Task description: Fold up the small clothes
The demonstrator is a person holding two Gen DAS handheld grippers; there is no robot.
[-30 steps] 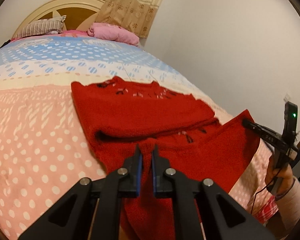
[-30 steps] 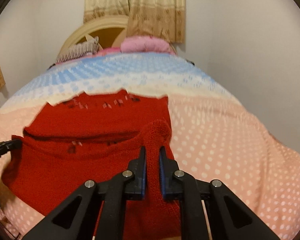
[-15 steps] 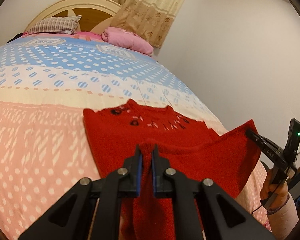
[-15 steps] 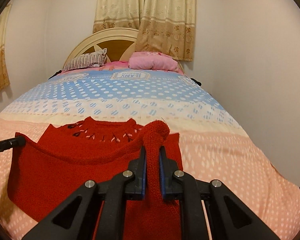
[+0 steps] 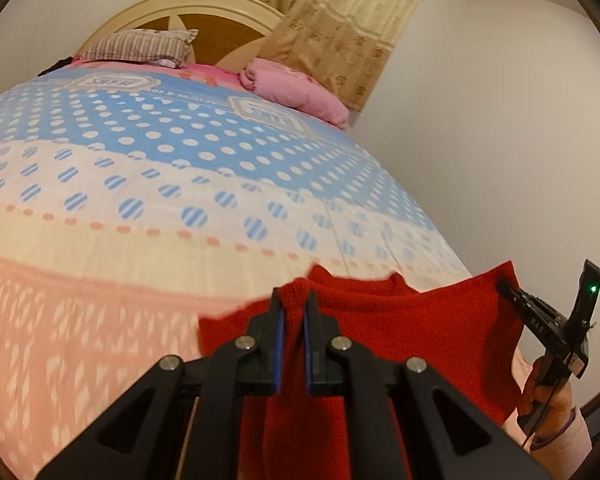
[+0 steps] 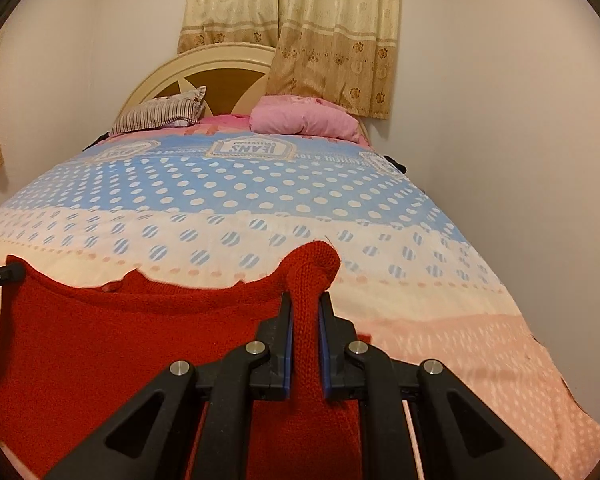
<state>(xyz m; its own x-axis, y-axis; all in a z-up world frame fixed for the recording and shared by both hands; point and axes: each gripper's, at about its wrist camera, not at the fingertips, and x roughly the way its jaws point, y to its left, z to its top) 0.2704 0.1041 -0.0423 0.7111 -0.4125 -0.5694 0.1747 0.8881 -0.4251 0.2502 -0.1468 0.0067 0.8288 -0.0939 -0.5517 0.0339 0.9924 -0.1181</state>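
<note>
A red knitted sweater (image 5: 420,332) hangs stretched between my two grippers over the near part of the bed. My left gripper (image 5: 294,300) is shut on one corner of its lifted edge. My right gripper (image 6: 305,304) is shut on the other corner, a bunched knit fold (image 6: 312,264) standing above the fingers. The sweater (image 6: 120,344) spreads as a raised sheet to the left in the right wrist view. The right gripper also shows in the left wrist view (image 5: 504,286), and the left gripper tip shows at the left edge of the right wrist view (image 6: 14,272). The lower part of the sweater is hidden.
The bed has a dotted quilt (image 6: 260,200) in blue, cream and pink bands. A striped pillow (image 6: 160,114) and a pink pillow (image 6: 304,120) lie by the headboard (image 6: 220,68). Curtains (image 6: 300,20) hang behind. A white wall (image 5: 500,140) runs along the bed's right side.
Both grippers have lifted the held edge up and forward. The folded lower part with its pattern, seen lying on the bed before, is now hidden behind the raised sheet.
</note>
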